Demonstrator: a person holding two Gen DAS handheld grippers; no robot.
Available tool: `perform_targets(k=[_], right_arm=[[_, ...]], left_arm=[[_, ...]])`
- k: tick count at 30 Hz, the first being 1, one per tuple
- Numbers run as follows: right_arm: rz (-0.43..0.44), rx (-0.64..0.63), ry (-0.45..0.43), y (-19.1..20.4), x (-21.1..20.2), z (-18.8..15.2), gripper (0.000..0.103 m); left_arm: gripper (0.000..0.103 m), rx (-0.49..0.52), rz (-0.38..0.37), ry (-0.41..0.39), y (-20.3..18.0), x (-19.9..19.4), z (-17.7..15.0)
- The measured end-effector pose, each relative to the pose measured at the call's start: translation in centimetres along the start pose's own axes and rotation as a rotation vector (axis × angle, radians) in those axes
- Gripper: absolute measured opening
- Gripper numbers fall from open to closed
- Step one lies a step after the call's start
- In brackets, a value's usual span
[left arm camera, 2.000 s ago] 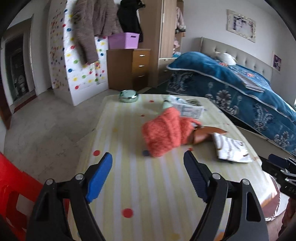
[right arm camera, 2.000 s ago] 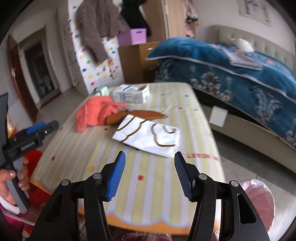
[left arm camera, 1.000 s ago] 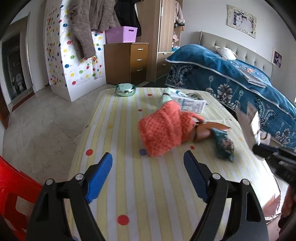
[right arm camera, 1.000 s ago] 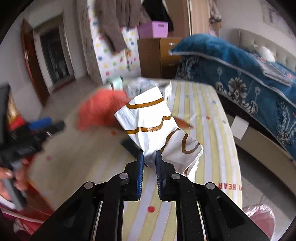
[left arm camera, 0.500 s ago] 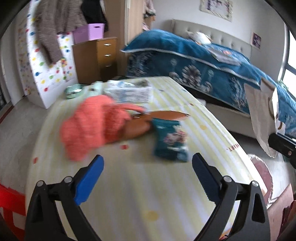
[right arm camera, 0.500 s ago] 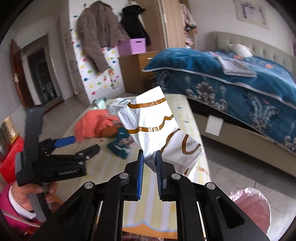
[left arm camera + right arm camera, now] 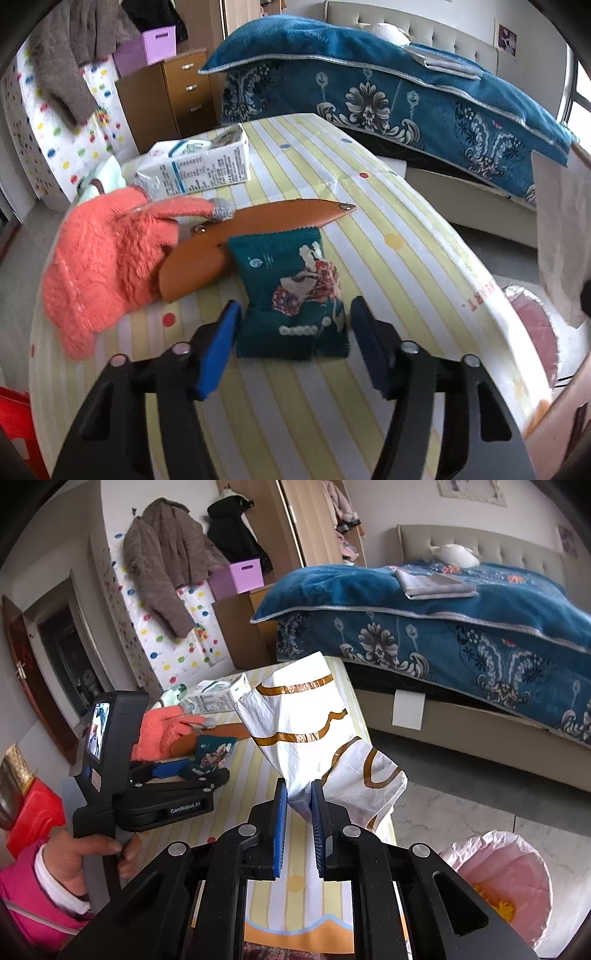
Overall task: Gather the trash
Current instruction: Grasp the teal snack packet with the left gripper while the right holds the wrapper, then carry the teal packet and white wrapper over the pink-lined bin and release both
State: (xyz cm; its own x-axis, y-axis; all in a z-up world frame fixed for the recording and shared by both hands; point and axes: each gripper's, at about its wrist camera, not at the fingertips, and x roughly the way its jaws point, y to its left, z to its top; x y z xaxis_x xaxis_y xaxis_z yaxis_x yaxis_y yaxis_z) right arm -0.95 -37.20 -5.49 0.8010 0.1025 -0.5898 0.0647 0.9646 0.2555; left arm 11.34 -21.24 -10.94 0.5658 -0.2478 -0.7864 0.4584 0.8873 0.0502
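**White wrapper held up, teal packet bracketed**

The right hand-held gripper (image 7: 298,805) pinches a white and gold wrapper (image 7: 317,734) above the worktop (image 7: 369,206) edge, near the pink-lined bin (image 7: 506,878). The left hand-held gripper (image 7: 293,321) is spread wide around a teal snack packet (image 7: 291,291) lying flat beside a brown leather case (image 7: 236,236)

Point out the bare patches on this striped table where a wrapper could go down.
The table is bare along its right side, between the teal snack packet and the edge by the bed. The near end, beneath the left hand-held gripper, is bare too. The left and far parts are crowded: orange glove, brown leather case, milk carton.
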Motion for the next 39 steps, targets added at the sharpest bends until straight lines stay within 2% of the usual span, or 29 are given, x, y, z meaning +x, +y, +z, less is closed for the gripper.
perform_targets(k=[1, 3, 4, 5, 12, 20, 26, 30, 39], right_arm=[[0.0, 0.002, -0.001, 0.0, 0.0, -0.1, 0.013], [0.001, 0.005, -0.004, 0.0, -0.3, -0.3, 0.013], [0.002, 0.008, -0.008, 0.0, -0.6, -0.4, 0.013], [0.003, 0.009, -0.009, 0.0, -0.6, -0.4, 0.013], [-0.007, 0.02, -0.027, 0.0, -2.6, -1.3, 0.013], [-0.069, 0.058, -0.047, -1.2, -6.0, -3.3, 0.013], [-0.139, 0.106, -0.055, -3.7, -8.7, -4.9, 0.013], [-0.206, 0.165, -0.059, -6.9, -10.9, -6.5, 0.013], [-0.251, 0.311, -0.032, -13.9, -12.1, -9.5, 0.014]], left_arm=[[0.045, 0.0, -0.006, -0.003, 0.0, -0.1, 0.0], [0.035, -0.014, -0.051, -0.006, 0.3, -0.7, -0.3], [0.02, -0.022, -0.072, -0.011, 0.5, -0.9, -0.4], [0.017, -0.029, -0.09, -0.017, 0.7, -1.3, -0.6], [0.017, -0.002, -0.185, -0.177, 0.3, -7.6, -2.4], [0.017, 0.072, -0.278, -0.272, -4.1, -11.7, -2.7], [0.017, 0.172, -0.385, -0.262, -10.4, -11.2, -2.8], [0.017, 0.243, -0.46, -0.23, -15.4, -10.1, -2.8], [0.018, 0.342, -0.538, -0.176, -23.2, -7.5, -3.0]])
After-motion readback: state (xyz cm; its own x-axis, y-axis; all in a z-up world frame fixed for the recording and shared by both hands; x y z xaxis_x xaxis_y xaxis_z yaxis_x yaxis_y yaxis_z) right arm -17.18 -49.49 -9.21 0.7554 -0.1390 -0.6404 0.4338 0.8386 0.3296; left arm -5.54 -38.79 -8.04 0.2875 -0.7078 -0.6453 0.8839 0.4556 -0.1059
